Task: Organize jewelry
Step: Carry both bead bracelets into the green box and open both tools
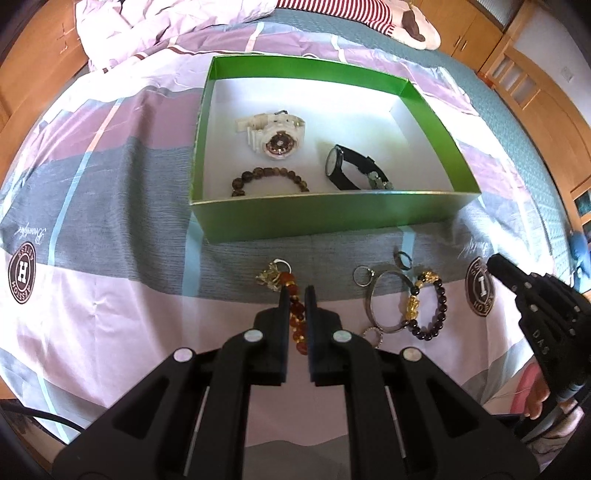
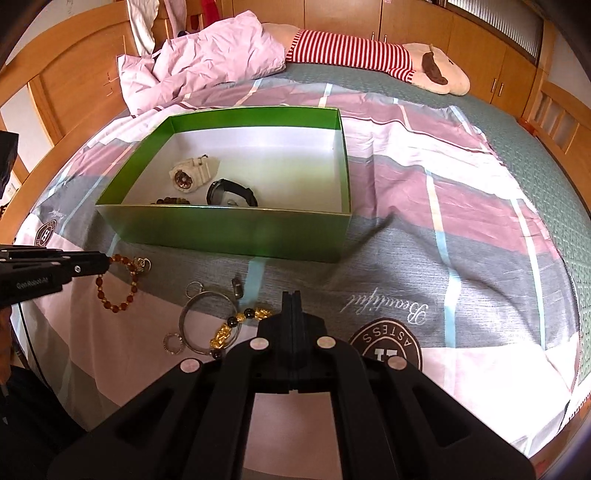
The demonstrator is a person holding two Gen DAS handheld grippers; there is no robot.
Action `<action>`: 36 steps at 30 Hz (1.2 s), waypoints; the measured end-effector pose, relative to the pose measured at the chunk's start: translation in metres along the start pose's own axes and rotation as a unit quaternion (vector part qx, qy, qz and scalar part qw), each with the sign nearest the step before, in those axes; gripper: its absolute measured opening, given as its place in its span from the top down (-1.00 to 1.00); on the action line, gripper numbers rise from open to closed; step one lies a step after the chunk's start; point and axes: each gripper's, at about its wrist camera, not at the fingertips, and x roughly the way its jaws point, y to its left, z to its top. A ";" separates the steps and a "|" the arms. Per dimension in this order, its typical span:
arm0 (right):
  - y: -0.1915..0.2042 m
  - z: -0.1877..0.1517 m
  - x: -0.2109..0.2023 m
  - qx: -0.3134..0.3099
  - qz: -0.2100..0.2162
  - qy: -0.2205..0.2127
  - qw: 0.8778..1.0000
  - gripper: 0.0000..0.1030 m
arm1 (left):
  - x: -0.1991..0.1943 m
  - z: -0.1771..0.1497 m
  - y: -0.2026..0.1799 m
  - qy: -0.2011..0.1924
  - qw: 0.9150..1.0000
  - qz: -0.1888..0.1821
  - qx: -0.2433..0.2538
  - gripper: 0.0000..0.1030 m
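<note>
A green box [image 1: 325, 216] [image 2: 229, 230] on the bed holds a white watch [image 1: 271, 134], a black watch [image 1: 345, 166] and a brown bead bracelet [image 1: 269, 179]. In front of it lie an amber bead bracelet [image 1: 295, 314] [image 2: 116, 286], a silver bangle [image 1: 388, 301] [image 2: 207, 317], a black-and-gold bead bracelet [image 1: 430, 306] [image 2: 236, 325] and small rings [image 1: 364, 277]. My left gripper [image 1: 296, 295] is narrowly open, its fingers straddling the amber bracelet. My right gripper [image 2: 291, 299] is shut and empty above the bed, right of the black-and-gold bracelet.
A plaid sheet [image 2: 424, 206] covers the bed. A rumpled pink quilt [image 2: 207, 59] and a plush toy in a red-striped shirt [image 2: 369, 55] lie at the far end. Wooden cabinets [image 2: 424, 22] stand behind.
</note>
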 end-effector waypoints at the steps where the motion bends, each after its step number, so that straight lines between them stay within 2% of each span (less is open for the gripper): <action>1: 0.000 0.000 0.000 0.001 0.001 0.001 1.000 1.00 | -0.001 0.001 0.002 -0.001 1.000 -0.002 -0.003 0.84; 7: 0.004 -0.010 0.029 -0.005 0.023 0.068 0.997 0.96 | 0.001 0.000 0.004 0.002 1.000 0.005 0.000 0.84; 8: 0.007 -0.014 0.038 -0.011 0.019 0.082 0.996 0.91 | 0.002 -0.001 0.002 0.003 1.000 0.005 0.002 0.84; 9: 0.010 -0.017 0.044 -0.017 0.015 0.092 0.995 0.74 | 0.002 -0.001 0.001 0.003 1.000 0.005 0.003 0.84; 10: 0.014 -0.020 0.051 -0.024 0.013 0.103 0.994 0.66 | 0.003 -0.001 0.000 0.004 1.000 0.006 0.005 0.84; 11: 0.016 -0.021 0.055 -0.029 0.013 0.108 0.994 0.66 | 0.004 -0.001 -0.001 0.005 1.000 0.005 0.006 0.84; 14: 0.024 -0.023 0.060 -0.051 -0.008 0.106 0.993 0.65 | 0.005 -0.001 -0.003 0.006 1.000 0.005 0.008 0.84; 17: 0.026 -0.022 0.059 -0.050 -0.009 0.102 0.993 0.67 | 0.005 -0.002 -0.004 0.006 1.000 0.006 0.009 0.84; 19: 0.028 -0.020 0.053 -0.057 -0.008 0.088 0.994 1.00 | 0.004 -0.001 -0.003 0.005 1.000 0.004 0.009 0.84; 25: 0.026 -0.007 0.023 -0.047 0.007 0.044 0.998 1.00 | -0.004 0.000 -0.002 -0.003 1.000 -0.002 0.007 0.84; 27: 0.022 -0.007 0.028 -0.041 0.006 0.054 0.998 0.98 | -0.005 -0.001 -0.004 -0.005 1.000 -0.003 0.010 0.84; 30: 0.017 -0.014 0.052 -0.028 -0.003 0.095 0.995 0.68 | -0.003 -0.002 -0.005 -0.002 1.000 0.001 0.013 0.84; 33: 0.016 -0.021 0.068 -0.030 -0.003 0.117 0.993 0.68 | -0.001 -0.003 -0.005 0.000 1.000 0.003 0.014 0.84; 35: 0.018 -0.019 0.068 -0.033 -0.005 0.111 0.993 0.68 | 0.000 -0.003 -0.006 0.001 1.000 0.003 0.015 0.84; 36: 0.018 -0.018 0.067 -0.035 -0.009 0.107 0.994 0.81 | 0.000 -0.002 -0.006 0.001 1.000 0.003 0.016 0.84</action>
